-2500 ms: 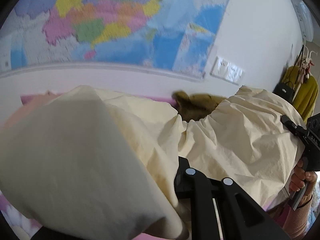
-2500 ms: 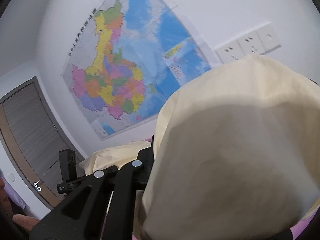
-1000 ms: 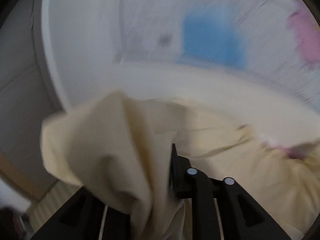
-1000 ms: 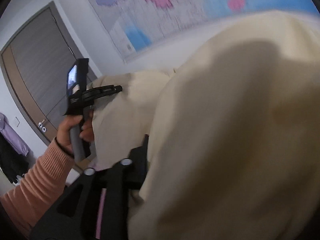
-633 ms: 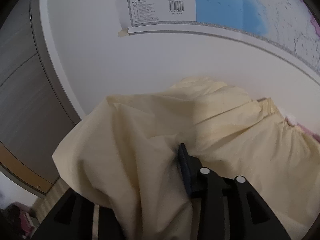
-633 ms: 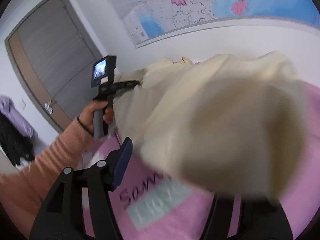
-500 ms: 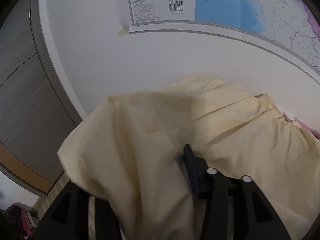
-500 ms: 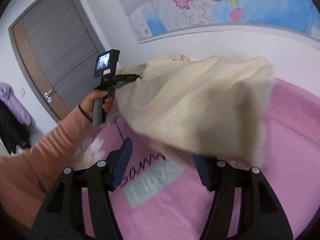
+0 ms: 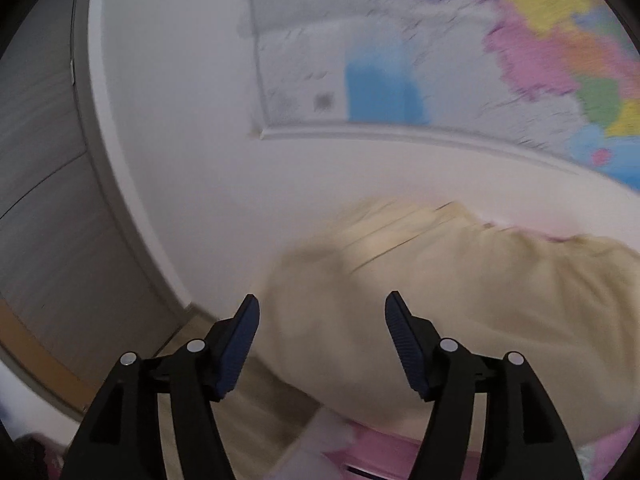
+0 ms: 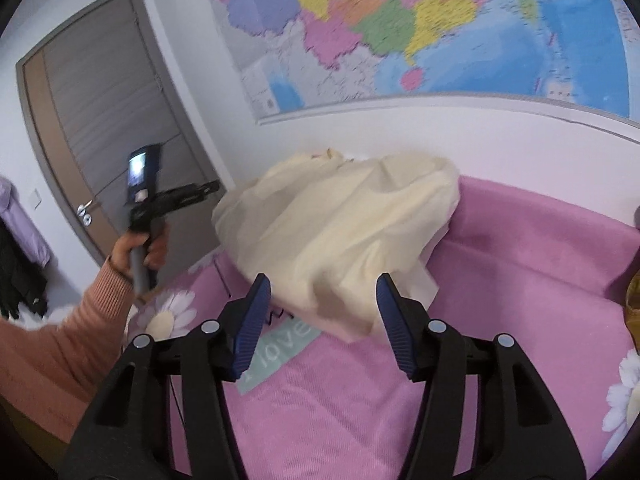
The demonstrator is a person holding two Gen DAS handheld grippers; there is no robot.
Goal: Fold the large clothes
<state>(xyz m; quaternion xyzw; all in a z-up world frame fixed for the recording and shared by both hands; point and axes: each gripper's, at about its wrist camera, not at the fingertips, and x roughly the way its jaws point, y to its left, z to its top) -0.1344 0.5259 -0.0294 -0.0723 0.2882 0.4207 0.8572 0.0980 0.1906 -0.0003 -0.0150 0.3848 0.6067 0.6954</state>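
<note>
A large cream garment (image 10: 340, 240) lies bunched in a heap at the far left corner of the pink bed (image 10: 540, 280), against the wall. It also shows, blurred, in the left wrist view (image 9: 460, 300). My right gripper (image 10: 322, 304) is open and empty, just short of the heap. My left gripper (image 9: 322, 316) is open and empty, beside the heap's left edge. From the right wrist view the left gripper (image 10: 200, 192) is held up in a hand, left of the garment and apart from it.
A coloured map (image 10: 420, 28) hangs on the white wall behind the bed. A grey door (image 10: 100, 120) stands at the left. The pink cover has white flowers (image 10: 168, 316) and a teal label (image 10: 280, 344). A brown item (image 10: 634, 304) lies at the right edge.
Both grippers have opened and let go of the cream garment. It has dropped into a heap on the bed by the wall. Both grippers have drawn back from it.
</note>
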